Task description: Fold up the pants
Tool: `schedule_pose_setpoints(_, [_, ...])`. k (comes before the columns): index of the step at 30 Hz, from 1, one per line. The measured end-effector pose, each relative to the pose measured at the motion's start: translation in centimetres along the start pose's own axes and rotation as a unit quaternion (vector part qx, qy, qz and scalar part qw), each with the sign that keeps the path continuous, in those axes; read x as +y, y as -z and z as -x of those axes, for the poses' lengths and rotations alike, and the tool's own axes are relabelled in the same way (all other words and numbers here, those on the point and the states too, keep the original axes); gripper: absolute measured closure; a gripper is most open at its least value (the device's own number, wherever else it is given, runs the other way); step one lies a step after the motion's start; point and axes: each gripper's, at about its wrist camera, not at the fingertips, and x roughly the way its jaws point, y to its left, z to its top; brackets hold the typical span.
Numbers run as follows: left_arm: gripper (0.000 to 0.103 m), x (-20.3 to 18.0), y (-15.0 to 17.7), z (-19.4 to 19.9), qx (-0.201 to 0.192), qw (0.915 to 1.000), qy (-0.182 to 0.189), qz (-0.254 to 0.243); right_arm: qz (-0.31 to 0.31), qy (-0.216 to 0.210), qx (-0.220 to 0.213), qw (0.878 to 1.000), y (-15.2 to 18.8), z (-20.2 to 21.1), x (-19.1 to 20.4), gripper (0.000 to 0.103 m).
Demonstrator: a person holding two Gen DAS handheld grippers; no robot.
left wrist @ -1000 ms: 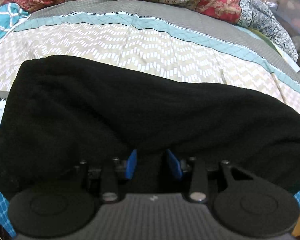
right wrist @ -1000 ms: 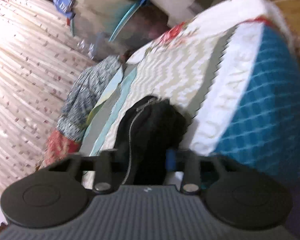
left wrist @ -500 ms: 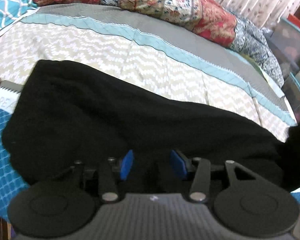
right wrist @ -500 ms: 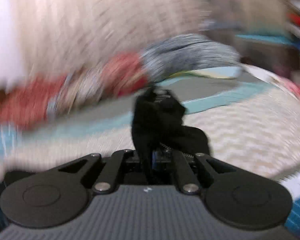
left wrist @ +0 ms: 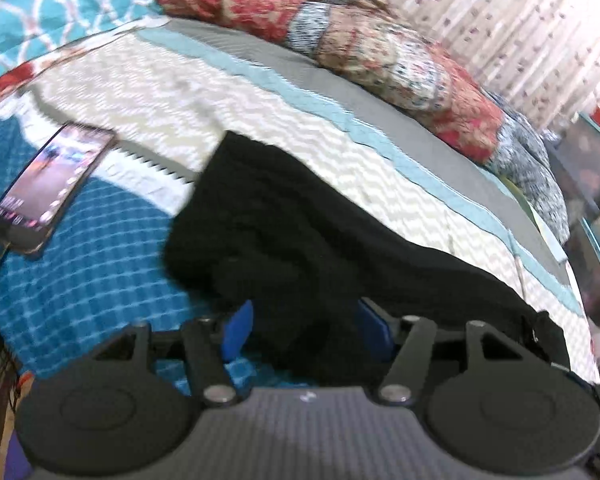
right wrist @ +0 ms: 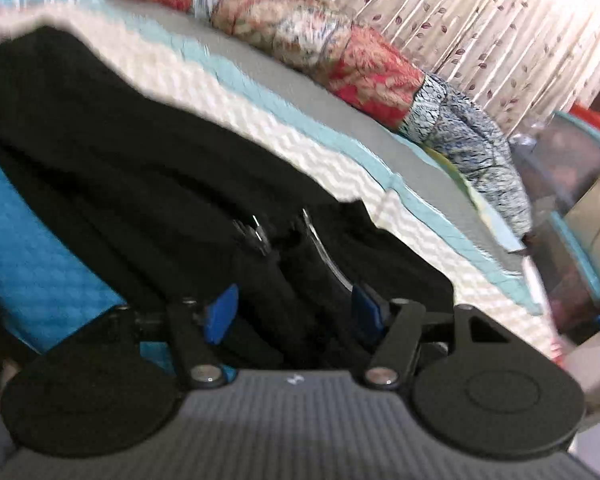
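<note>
The black pants [left wrist: 300, 232] lie stretched across the bed, folded lengthwise, and show in both wrist views [right wrist: 140, 168]. My left gripper [left wrist: 306, 330] is open, its blue pads either side of the near edge of the fabric. My right gripper [right wrist: 294, 312] is open too, with the zipper end of the pants [right wrist: 320, 240] lying loose between its blue pads. Neither gripper pinches the cloth.
The bed has a chevron quilt [left wrist: 172, 92] and a blue checked cover [left wrist: 92, 248]. A phone [left wrist: 48, 188] lies on the cover at the left. Patterned pillows [left wrist: 380, 44] line the far edge. Curtains [right wrist: 480, 28] and storage bins [right wrist: 572, 168] stand at the right.
My right gripper carried the pants end over, laid it on the bed and opened. My left gripper opened wider and shifted right; the phone came into view.
</note>
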Motion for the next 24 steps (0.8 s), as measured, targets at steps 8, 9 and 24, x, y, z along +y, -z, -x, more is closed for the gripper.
schedule_pose_setpoints(8, [0.023,3.3,0.0,-0.7,0.001,0.9962,0.009,0.087,-0.23,-0.079,0.001,0.97,1.4,-2.4,-3.1,0.047])
schedule_pose_setpoints(9, [0.023,3.9,0.0,-0.6,-0.001,0.9957,0.01,0.093,-0.249,-0.074,0.066,0.963,2.1,-4.7,-2.9,0.048])
schedule_pose_setpoints(24, [0.001,6.3,-1.1,-5.0,-0.019,0.9811,0.055,0.185,-0.362,-0.325,0.042,0.873,-9.4,-7.4,8.5,0.084])
